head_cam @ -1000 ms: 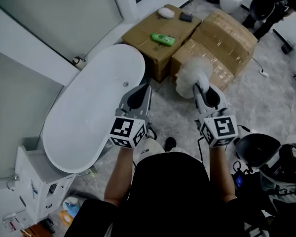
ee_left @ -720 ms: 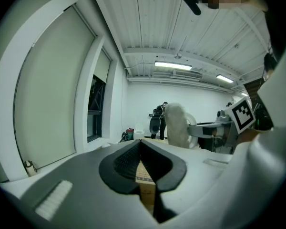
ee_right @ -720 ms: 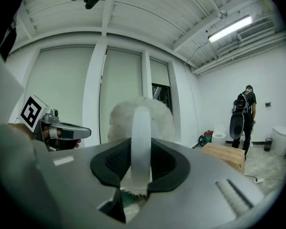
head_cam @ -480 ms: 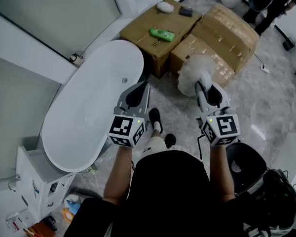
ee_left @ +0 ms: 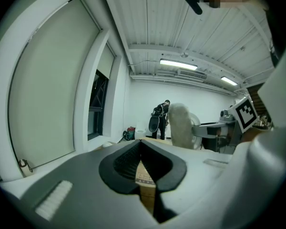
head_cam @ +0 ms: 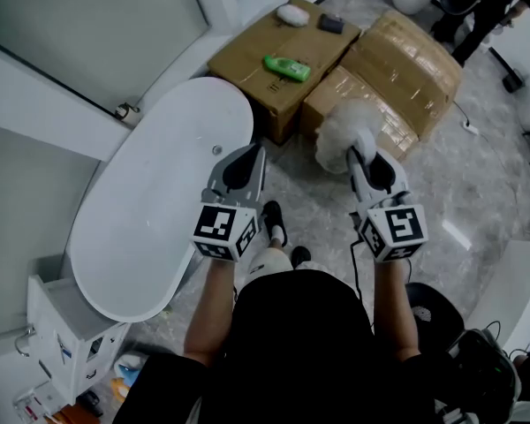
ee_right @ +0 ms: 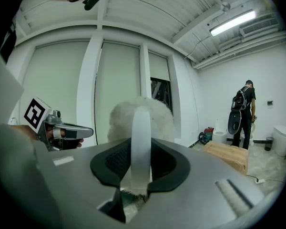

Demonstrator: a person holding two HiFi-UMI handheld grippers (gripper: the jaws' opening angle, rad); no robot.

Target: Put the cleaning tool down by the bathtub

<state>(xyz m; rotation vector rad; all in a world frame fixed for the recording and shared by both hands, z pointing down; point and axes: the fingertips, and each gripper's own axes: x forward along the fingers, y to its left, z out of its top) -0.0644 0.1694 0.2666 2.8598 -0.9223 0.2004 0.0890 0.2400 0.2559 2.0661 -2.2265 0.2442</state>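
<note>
Grey marbled floor [head_cam: 481, 179], blinded windows [head_cam: 88, 16]

Grey marbled floor [head_cam: 490, 179] carries white bathtub [head_cam: 150, 201], cardboard boxes [head_cam: 406, 56], white cabinet [head_cam: 71, 343]. Green bottle [head_cam: 287, 67] lies on one box.

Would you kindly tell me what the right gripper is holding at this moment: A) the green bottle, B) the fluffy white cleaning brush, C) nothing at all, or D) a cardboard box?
B: the right gripper has its jaws closed on the white handle of the fluffy white cleaning brush, whose head sticks out ahead of them.
</note>
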